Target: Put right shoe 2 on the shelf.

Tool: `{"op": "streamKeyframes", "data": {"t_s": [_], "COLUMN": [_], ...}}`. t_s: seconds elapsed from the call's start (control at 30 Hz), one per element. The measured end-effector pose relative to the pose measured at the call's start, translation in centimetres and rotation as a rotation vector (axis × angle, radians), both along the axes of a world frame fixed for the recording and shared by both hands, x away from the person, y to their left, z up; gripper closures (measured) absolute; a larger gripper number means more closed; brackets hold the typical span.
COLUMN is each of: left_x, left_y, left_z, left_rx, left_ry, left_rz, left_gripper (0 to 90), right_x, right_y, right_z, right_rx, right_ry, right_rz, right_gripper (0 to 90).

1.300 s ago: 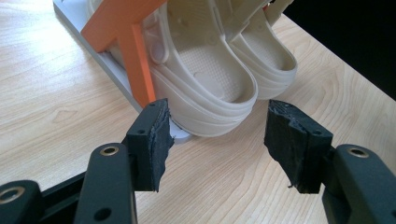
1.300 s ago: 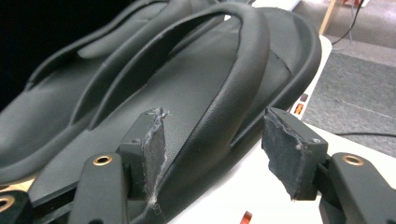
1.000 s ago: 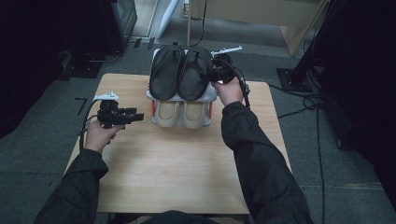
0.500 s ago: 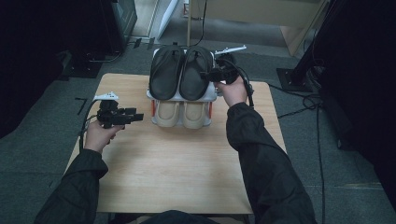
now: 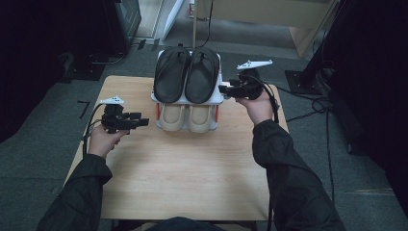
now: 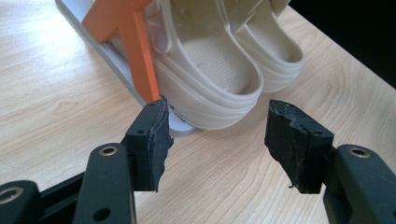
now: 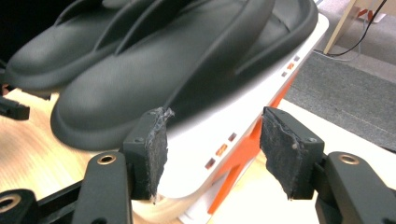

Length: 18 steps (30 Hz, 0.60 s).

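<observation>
While both grippers' fingers gape empty — right gripper (image 5: 225, 89) just opened, beside rack edge (image 5: 217, 98), black sandals (image 5: 186, 74) atop.

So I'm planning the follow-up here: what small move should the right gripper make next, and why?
Probably draw the right gripper a little further clear of the rack. Its jaws have just been opening and stand apart with nothing between them, beside the black sandals that already lie as a pair on the top shelf. The left gripper waits open near the cream clogs.
</observation>
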State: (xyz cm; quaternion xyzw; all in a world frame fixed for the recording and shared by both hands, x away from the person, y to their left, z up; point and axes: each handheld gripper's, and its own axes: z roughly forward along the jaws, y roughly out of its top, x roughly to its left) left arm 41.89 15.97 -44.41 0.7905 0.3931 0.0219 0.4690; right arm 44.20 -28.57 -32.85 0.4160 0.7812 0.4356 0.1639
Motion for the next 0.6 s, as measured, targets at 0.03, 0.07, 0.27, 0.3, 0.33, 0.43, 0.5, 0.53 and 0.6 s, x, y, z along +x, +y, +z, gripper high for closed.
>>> {"op": "streamKeyframes", "data": {"t_s": [0.03, 0.07, 0.27, 0.3, 0.33, 0.43, 0.5, 0.53, 0.6], "left_x": [0.0, -0.1, -0.2, -0.3, -0.3, -0.4, -0.4, -0.4, -0.5], "left_y": [0.0, 0.0, -0.1, -0.1, -0.2, -0.3, -0.3, -0.3, -0.4], "left_z": [-0.1, -0.1, -0.4, -0.4, -0.4, -0.4, -0.5, -0.6, -0.7], "left_rx": [0.005, 0.006, 0.020, 0.023, 0.028, 0.029, 0.028, 0.030, 0.041], "left_ry": [0.003, 0.001, -0.014, -0.017, -0.021, -0.024, -0.019, -0.020, -0.019], "left_rz": [0.001, 0.004, 0.012, 0.012, 0.013, 0.022, 0.031, 0.034, 0.042], "left_gripper": [39.9, 39.7, 38.9, 38.8, 38.7, 38.4, 37.6, 37.3, 36.9], "right_x": [-0.2, -0.5, -2.1, -2.4, -2.7, -3.5, -4.0, -4.2, -4.7], "right_y": [-0.3, -0.5, -1.6, -1.7, -1.8, -2.3, -2.6, -2.8, -3.2], "right_z": [-0.3, -0.7, -3.4, -3.8, -4.3, -5.7, -6.6, -7.1, -7.9], "right_rx": [0.003, 0.008, 0.015, 0.017, 0.018, 0.015, 0.021, 0.028, 0.044], "right_ry": [-0.001, -0.003, -0.002, -0.001, 0.001, 0.007, 0.018, 0.014, 0.019], "right_rz": [0.002, 0.004, 0.021, 0.022, 0.025, 0.022, 0.011, 0.009, 0.004], "right_gripper": [42.0, 42.0, 41.9, 41.9, 41.8, 41.4, 41.0, 40.9, 40.3]}}
